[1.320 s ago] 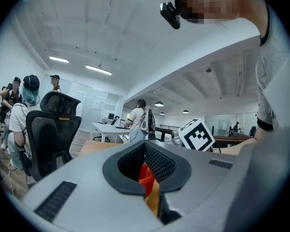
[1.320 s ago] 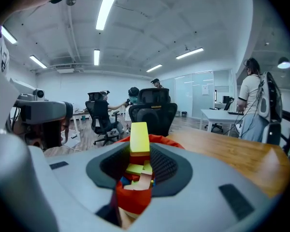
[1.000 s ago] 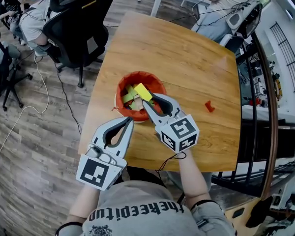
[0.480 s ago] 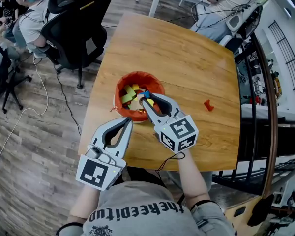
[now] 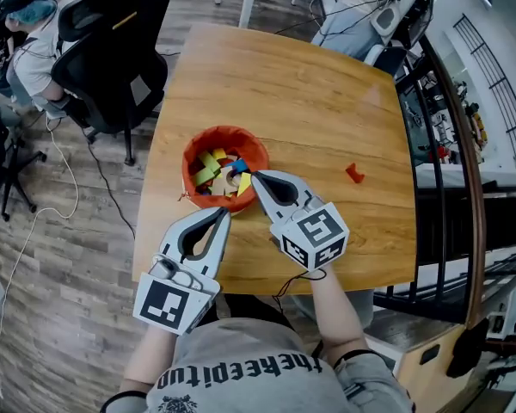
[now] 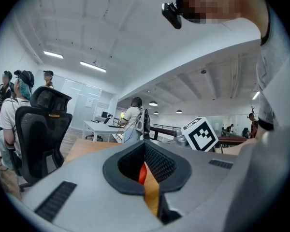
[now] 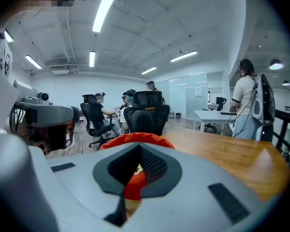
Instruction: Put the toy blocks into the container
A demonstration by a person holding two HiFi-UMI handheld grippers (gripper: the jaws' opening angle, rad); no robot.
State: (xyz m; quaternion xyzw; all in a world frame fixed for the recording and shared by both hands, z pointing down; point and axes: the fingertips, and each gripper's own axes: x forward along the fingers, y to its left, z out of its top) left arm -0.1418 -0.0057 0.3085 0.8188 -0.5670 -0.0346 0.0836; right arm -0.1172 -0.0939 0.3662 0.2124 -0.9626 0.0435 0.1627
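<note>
The orange container [image 5: 192, 151] stands at the table's left middle and holds several coloured blocks [image 5: 211, 171]. A single red block [image 5: 354, 173] lies on the wood to the right. My right gripper [image 5: 254, 176] is at the container's near right rim; its jaws have just been closing, and they are now shut with nothing between them. In the right gripper view the container's orange rim [image 7: 135, 138] shows just past the shut tips [image 7: 138, 149]. My left gripper [image 5: 226, 213] hovers shut and empty just in front of the container. A sliver of the orange container [image 6: 142, 173] shows through its jaws [image 6: 145, 146].
The wooden table [image 5: 318, 101] ends close to my body. A black office chair [image 5: 112, 50] and seated people are to the left. A dark metal railing [image 5: 464, 144] runs along the right, and a white table with a person stands behind.
A second ago the right gripper held a yellow block over the container. That block has dropped in among the others, and the gripper has drawn back to the rim and shut. The left gripper has stayed put.
</note>
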